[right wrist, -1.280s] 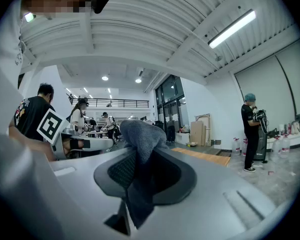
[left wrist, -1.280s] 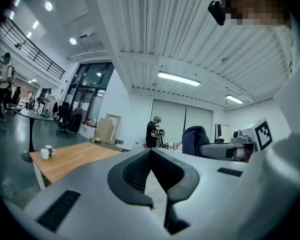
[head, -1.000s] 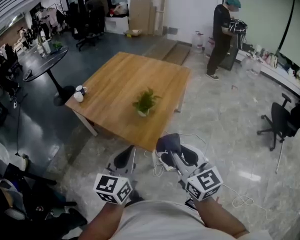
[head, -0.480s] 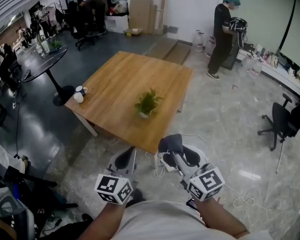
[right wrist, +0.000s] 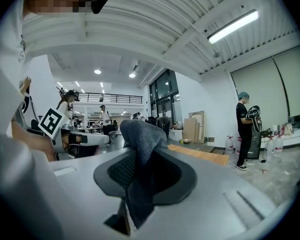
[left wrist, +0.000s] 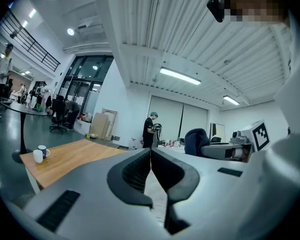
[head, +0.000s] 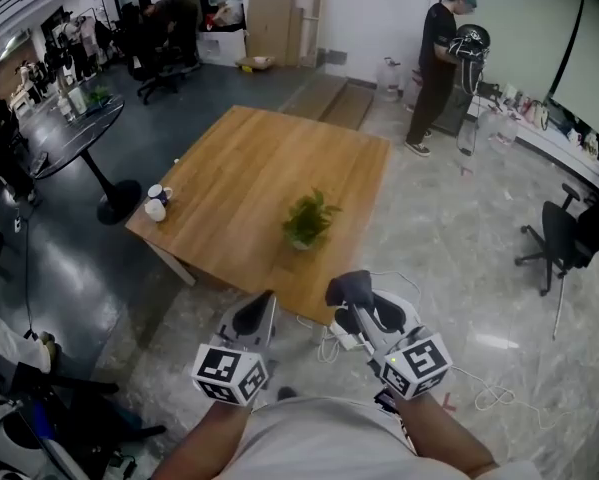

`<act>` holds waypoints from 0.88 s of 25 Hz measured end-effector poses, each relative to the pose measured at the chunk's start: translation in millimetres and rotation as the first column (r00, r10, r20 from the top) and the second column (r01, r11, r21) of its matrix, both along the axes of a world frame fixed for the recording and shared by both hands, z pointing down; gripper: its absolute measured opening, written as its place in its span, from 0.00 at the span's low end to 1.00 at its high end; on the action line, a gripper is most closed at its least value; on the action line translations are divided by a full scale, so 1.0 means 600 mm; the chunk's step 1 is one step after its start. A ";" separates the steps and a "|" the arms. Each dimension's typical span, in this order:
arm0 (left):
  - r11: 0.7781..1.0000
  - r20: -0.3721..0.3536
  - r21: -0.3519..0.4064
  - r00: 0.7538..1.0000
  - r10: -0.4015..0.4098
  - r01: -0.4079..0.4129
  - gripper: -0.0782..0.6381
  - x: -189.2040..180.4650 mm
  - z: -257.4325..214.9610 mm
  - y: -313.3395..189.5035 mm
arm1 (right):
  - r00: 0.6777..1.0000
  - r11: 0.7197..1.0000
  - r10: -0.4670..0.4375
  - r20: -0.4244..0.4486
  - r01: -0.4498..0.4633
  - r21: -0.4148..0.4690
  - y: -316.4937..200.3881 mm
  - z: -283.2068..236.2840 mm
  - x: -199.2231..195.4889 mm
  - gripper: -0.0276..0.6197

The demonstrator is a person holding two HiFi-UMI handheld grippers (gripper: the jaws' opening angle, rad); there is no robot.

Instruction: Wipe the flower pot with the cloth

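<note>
A small green plant in a white flower pot stands near the front edge of the square wooden table. Both grippers hover over the floor just short of that edge, pointing roughly level at the table. My left gripper is shut, its jaws meeting with nothing between them. My right gripper is shut on a dark grey cloth, which bunches up above the jaws and hangs down between them. That cloth lies a little below and right of the pot. Neither gripper view shows the pot.
Two white mugs sit at the table's left edge. A power strip with cables lies on the floor under the grippers. A person stands at the far right, an office chair to the right, a round black table to the left.
Both grippers have moved forward toward the table, and the table's front edge and the plant now lie closer to them. The cloth stays held in the right gripper.
</note>
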State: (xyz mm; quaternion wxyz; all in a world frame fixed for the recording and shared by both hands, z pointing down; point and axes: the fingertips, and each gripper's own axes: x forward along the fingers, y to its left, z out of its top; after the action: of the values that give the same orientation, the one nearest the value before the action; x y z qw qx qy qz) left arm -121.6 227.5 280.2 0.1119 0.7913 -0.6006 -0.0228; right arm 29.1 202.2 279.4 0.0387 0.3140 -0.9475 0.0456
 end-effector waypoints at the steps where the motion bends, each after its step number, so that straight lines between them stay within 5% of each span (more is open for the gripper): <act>1: 1.000 0.002 -0.002 1.000 0.011 -0.011 0.12 -0.014 0.002 -0.011 | 1.000 1.000 0.008 -0.004 -0.008 -0.002 -0.009 0.005 -0.014 0.16; 12: 0.984 -0.052 -0.151 0.994 0.091 -0.098 0.12 -0.061 0.108 -0.145 | 0.997 0.995 0.043 -0.072 -0.049 -0.086 -0.133 0.088 -0.060 0.16; 22: 0.946 -0.057 -0.324 0.998 -0.015 -0.005 0.14 -0.046 0.231 -0.352 | 0.997 0.988 -0.027 -0.077 0.015 -0.154 -0.376 0.166 0.005 0.16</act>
State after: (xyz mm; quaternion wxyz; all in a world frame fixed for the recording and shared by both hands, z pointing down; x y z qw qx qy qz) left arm -149.3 16.2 418.7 0.2580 0.7596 -0.5947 0.0527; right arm 31.9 -23.3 379.3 0.1006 0.3018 -0.9422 0.1054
